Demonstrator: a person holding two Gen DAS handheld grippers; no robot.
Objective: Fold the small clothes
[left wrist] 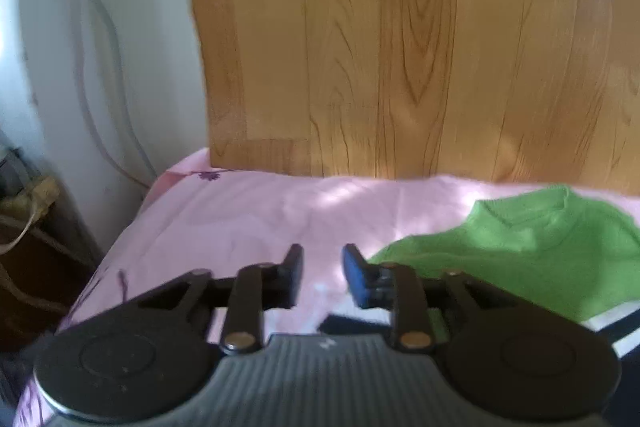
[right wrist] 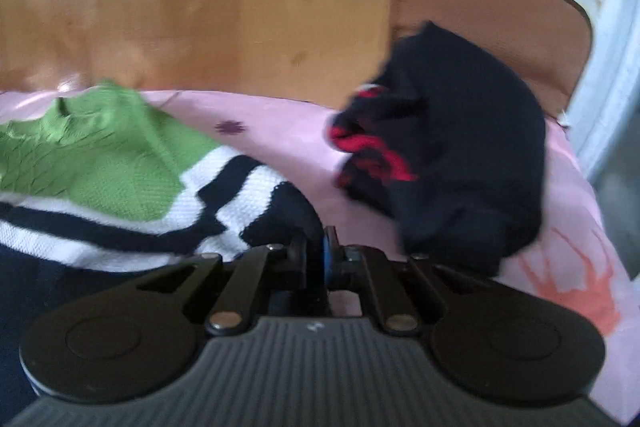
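Left hand-held gripper (left wrist: 322, 277), near field: jaws stand apart with nothing between them, only the pink bed sheet (left wrist: 240, 219) showing in the gap. Released, holding nothing.

Green knit sweater (left wrist: 532, 247) lies on the sheet at about 2 o'clock from the left fingertips, its nearest edge just beside the right-side pad. Collar sits at the far end toward the wooden headboard (left wrist: 400, 47), so the garment's long axis seems to run near to far, roughly along the line the tool points. A black-and-white striped part shows at the lower right edge of the left wrist view, cut off by the tool body.

Right hand-held gripper (right wrist: 315, 251): pads nearly closed, with a narrow slit between them. The sweater's dark hem reaches right up to the left pad at 11 o'clock; whether any knit is pinched is hard to make out in the blur, so the grip cannot be told. This hand is the nearer one to the hem.

Farther out in the right wrist view, the sweater (right wrist: 100, 163) spreads toward 10 o'clock, green yoke beyond the stripes. A crumpled dark garment with red trim (right wrist: 452, 163) lies at 1 o'clock, apart from the sweater. Behind it, a tan chair back (right wrist: 500, 7).

Hidden: the sweater's near hem and left sleeve, under both tool bodies.
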